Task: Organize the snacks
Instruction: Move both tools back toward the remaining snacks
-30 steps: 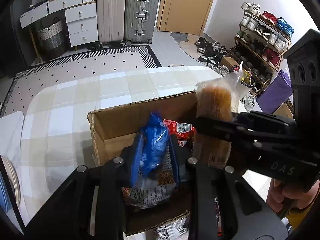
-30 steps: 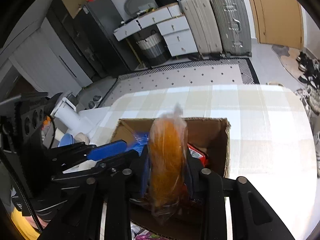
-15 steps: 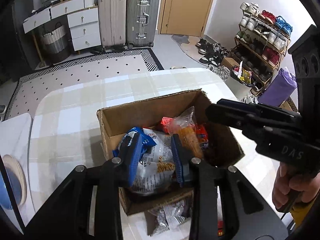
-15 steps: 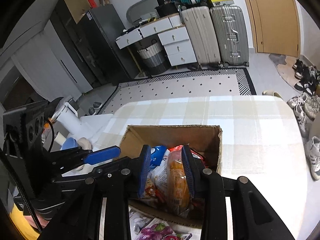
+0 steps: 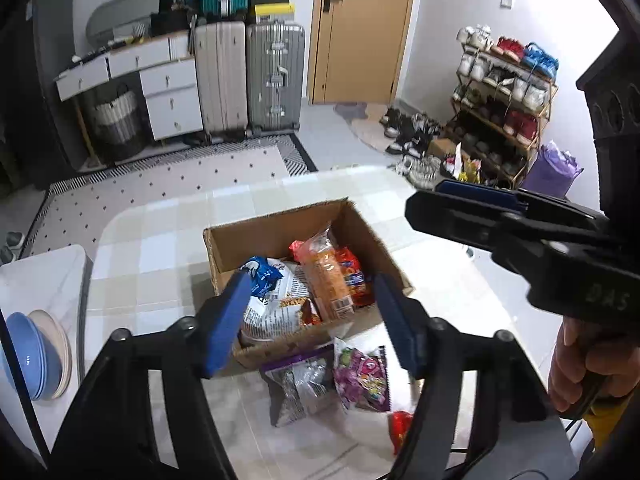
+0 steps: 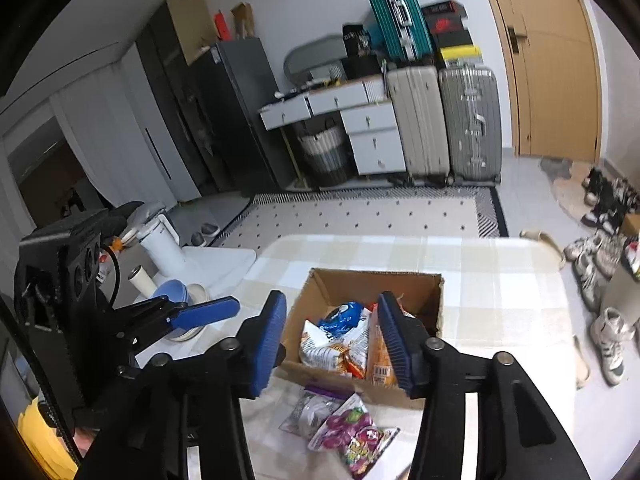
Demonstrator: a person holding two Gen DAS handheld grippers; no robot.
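An open cardboard box (image 5: 276,240) stands on the checked table. Inside lie a blue-and-white bag (image 5: 262,276), an orange packet (image 5: 326,280) and a red packet (image 5: 354,276). My left gripper (image 5: 311,278) hovers above the box, its jaws opening with nothing between them. To its right, my right gripper (image 5: 424,198) is held by a hand. In the right wrist view my right gripper (image 6: 331,300) also hangs above the box (image 6: 400,280), jaws opening and empty, over the orange packet (image 6: 378,354). A silver packet (image 5: 300,384) and a purple candy bag (image 5: 362,380) lie in front of the box.
A small red packet (image 5: 400,424) lies near the table's front edge. Stacked bowls (image 5: 36,356) and a white kettle (image 6: 160,240) stand on a white side surface to the left. Suitcases (image 5: 248,80), drawers and a shoe rack (image 5: 504,112) line the room beyond.
Both grippers let go of their packets: the blue bag and the orange packet now lie in the box. Both grippers rose and pulled back, and their jaws spread.
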